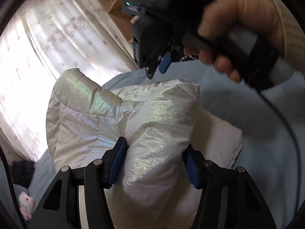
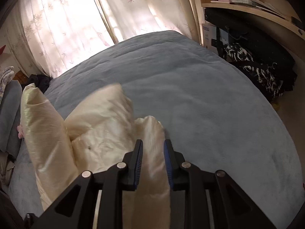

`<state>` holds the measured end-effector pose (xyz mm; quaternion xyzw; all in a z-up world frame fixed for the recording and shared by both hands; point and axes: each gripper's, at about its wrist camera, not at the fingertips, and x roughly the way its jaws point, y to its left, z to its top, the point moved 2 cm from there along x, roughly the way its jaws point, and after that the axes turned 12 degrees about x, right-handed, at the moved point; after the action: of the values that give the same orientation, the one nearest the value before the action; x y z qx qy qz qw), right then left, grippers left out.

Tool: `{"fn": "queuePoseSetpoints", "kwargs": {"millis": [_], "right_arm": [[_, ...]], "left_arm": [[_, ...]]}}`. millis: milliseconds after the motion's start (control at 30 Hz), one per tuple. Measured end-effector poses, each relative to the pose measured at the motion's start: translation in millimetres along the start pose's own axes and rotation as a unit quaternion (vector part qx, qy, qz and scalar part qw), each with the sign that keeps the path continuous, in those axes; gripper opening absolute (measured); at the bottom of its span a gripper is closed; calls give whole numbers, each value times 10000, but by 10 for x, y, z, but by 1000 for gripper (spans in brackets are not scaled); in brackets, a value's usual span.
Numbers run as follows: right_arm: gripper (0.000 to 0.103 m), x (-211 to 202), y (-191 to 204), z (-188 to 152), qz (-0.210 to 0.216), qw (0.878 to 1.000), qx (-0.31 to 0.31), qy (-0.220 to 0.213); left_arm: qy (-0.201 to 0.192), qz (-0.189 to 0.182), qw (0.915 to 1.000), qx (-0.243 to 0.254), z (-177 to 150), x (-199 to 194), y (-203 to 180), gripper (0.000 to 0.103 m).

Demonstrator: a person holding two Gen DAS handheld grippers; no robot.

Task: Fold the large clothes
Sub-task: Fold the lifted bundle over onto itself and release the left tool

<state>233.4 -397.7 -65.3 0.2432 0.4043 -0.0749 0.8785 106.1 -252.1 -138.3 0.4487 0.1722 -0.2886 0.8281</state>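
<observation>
A shiny cream-white puffer jacket (image 1: 85, 118) lies bunched on a pale blue bed (image 1: 257, 133). My left gripper (image 1: 154, 162) is shut on a thick padded fold of it, which bulges between the blue pads. In the left wrist view a hand (image 1: 228, 28) holds my right gripper (image 1: 157, 70) just above the jacket's far edge, and no cloth shows in its tips. In the right wrist view the right gripper (image 2: 154, 158) has its jaws slightly apart over the jacket (image 2: 99, 129). A blurred strip of cloth shows in the gap between its pads.
Bare blue bed cover (image 2: 190, 85) stretches right of the jacket. Bright flowered curtains (image 2: 85, 19) hang behind the bed. A wooden shelf (image 2: 247, 9) and a black-and-white bag (image 2: 257, 72) stand at the right. Dark clothes (image 2: 40, 82) and a pink toy (image 1: 26, 206) lie at the left.
</observation>
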Motion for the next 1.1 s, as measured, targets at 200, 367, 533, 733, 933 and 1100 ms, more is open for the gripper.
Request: {"fn": "queuePoseSetpoints", "kwargs": {"millis": [200,367,533,733,933,1100], "right_arm": [[35,-106,-244,-24,215,9993,257,188],[53,-270,-141,-56,812,9959,233,317],[64,-454,139,-125,1422,9888,41,450],[64,-457,465,-220,1556,9847,-426,660],[64,-305,660,-304,1543,9802,-812,939],[65,-119,764,-326,1406,9800,-1022,966]], "left_arm": [[65,-187,9995,232,45,47,-115,68],[-75,-880,9959,211,104,-125,27,81],[-77,-1730,9842,-368,135,-331,275,82],[-43,-2119,9676,-1371,-44,-618,909,82],[281,-1322,9626,-2349,-328,-440,1803,82],[724,-939,9317,-3434,-589,119,2358,82]]}}
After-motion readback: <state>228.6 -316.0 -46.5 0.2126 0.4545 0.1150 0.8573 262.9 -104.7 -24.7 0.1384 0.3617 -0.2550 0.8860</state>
